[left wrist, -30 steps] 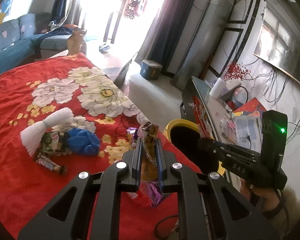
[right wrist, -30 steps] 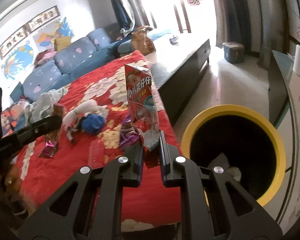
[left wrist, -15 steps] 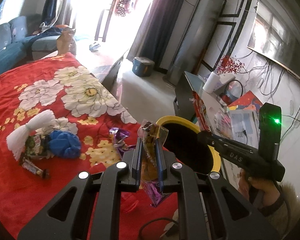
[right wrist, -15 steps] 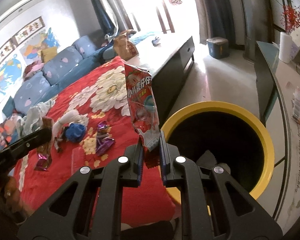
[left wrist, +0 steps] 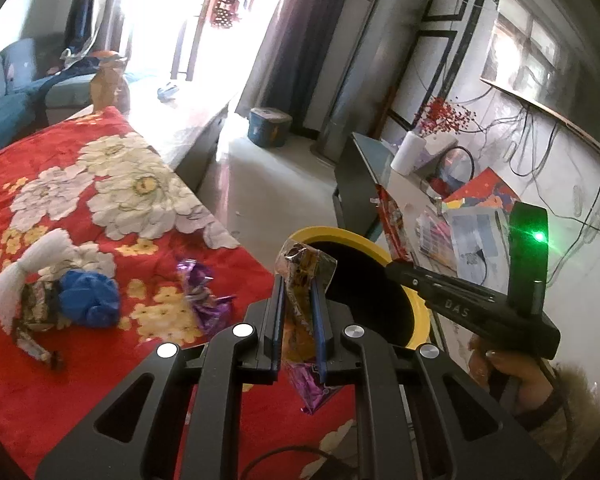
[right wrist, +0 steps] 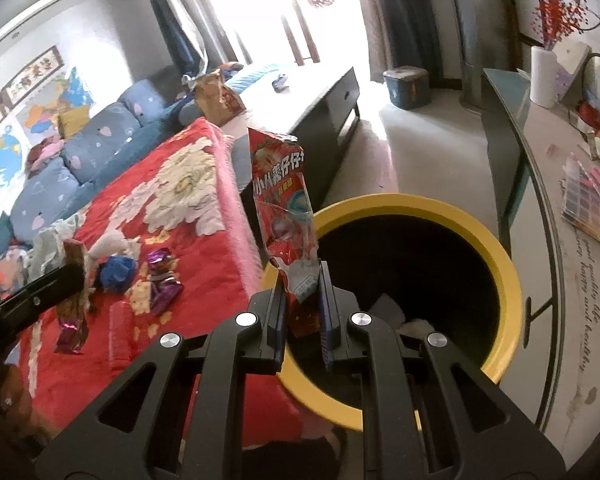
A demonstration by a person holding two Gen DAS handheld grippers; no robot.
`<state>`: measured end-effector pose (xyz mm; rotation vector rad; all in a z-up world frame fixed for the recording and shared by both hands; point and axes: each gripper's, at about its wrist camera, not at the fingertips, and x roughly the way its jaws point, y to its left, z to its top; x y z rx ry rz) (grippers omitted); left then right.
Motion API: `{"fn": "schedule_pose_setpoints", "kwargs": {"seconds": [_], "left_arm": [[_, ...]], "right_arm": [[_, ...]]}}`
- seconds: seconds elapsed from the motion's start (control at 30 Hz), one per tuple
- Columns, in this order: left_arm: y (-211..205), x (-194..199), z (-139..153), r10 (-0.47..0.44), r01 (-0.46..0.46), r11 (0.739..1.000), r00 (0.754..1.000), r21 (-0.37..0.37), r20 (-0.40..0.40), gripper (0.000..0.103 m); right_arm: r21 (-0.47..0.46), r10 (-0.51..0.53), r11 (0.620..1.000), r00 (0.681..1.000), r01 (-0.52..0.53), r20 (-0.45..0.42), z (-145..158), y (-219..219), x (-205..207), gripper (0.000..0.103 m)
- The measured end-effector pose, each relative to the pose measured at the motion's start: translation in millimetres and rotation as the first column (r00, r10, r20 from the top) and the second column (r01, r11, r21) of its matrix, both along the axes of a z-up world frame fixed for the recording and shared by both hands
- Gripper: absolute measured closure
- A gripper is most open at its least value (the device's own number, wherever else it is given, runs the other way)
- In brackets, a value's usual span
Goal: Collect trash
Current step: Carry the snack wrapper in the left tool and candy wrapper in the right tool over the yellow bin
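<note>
My left gripper (left wrist: 298, 300) is shut on a crumpled gold and purple wrapper (left wrist: 300, 276) and holds it at the near rim of the yellow bin (left wrist: 356, 240). My right gripper (right wrist: 303, 280) is shut on a tall red snack packet (right wrist: 282, 196) standing upright over the left rim of the yellow bin (right wrist: 500, 256), which holds some paper scraps. The right gripper also shows in the left wrist view (left wrist: 392, 270). A purple wrapper (left wrist: 204, 300), a blue ball of cloth (left wrist: 90, 304) and small candy wrappers (left wrist: 36, 344) lie on the red floral blanket (left wrist: 80, 360).
A white tassel bundle (left wrist: 24, 276) lies beside the blue cloth. A glass desk (right wrist: 540, 168) with papers and a paper roll stands right of the bin. A dark low table (right wrist: 324, 96), a blue box (right wrist: 406, 86) and a blue sofa (right wrist: 72, 152) stand farther back.
Both grippers moved right toward the bin with their wrappers held. The bin looms larger and nearer in both views; the red blanket has slid left.
</note>
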<state>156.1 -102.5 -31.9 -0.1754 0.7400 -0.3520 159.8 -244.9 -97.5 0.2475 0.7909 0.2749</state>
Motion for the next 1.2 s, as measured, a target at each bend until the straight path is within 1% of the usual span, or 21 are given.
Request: {"fn": "schedule_pose_setpoints", "kwargs": {"seconds": [0.23, 0.57, 1.1, 1.2], "left_arm": [[-21, 7, -5, -0.031, 0.031, 1.0, 0.999, 0.005, -0.008, 0.09], [-55, 16, -17, -0.088, 0.089, 0.996, 0.996, 0.032, -0.025, 0.09], [-96, 45, -53, -0.155, 0.161, 0.985, 0.982, 0.055, -0.106, 0.09], [-105, 53, -60, -0.163, 0.171, 0.984, 0.979, 0.057, -0.119, 0.09]], "right_arm": [[0.005, -0.052, 0.999, 0.999, 0.052, -0.015, -7, -19, 3, 0.094], [0.012, -0.121, 0.992, 0.991, 0.122, -0.051, -22, -46, 6, 0.094], [0.026, -0.194, 0.98, 0.973, 0.199, -0.127, -50, -78, 9, 0.093], [0.038, -0.203, 0.977, 0.969, 0.211, -0.142, -54, -82, 9, 0.091]]}}
